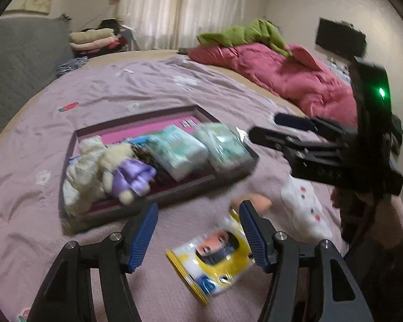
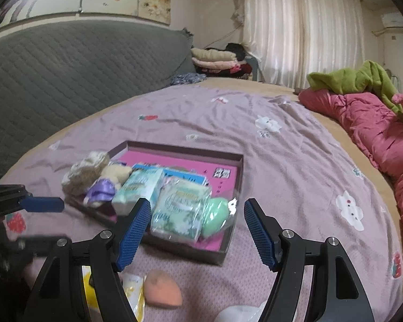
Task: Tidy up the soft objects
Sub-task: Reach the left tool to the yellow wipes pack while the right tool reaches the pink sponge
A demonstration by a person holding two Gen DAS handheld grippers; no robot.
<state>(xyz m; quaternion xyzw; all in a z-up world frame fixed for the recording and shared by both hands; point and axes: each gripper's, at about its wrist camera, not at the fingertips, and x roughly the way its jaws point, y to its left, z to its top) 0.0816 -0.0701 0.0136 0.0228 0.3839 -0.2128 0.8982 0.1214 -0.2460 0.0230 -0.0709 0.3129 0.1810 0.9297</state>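
Two tools, left tool (image 1: 198,232) and right tool (image 2: 197,230), hang wide and empty over a mauve bed (image 1: 99,86) beside a box (image 2: 225,255) of soft packs. Only the left view shows the yellow pack (image 1: 212,263) lying between its fingers; the right view shows an orange sponge (image 2: 161,287).

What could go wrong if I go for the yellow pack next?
The yellow pack looks glossy and crinkly, so the left gripper, with its open jaws, may slip off it. The tray is already crowded along its near side, so adding it could push the green sponge out. The right gripper hovers close enough to collide.
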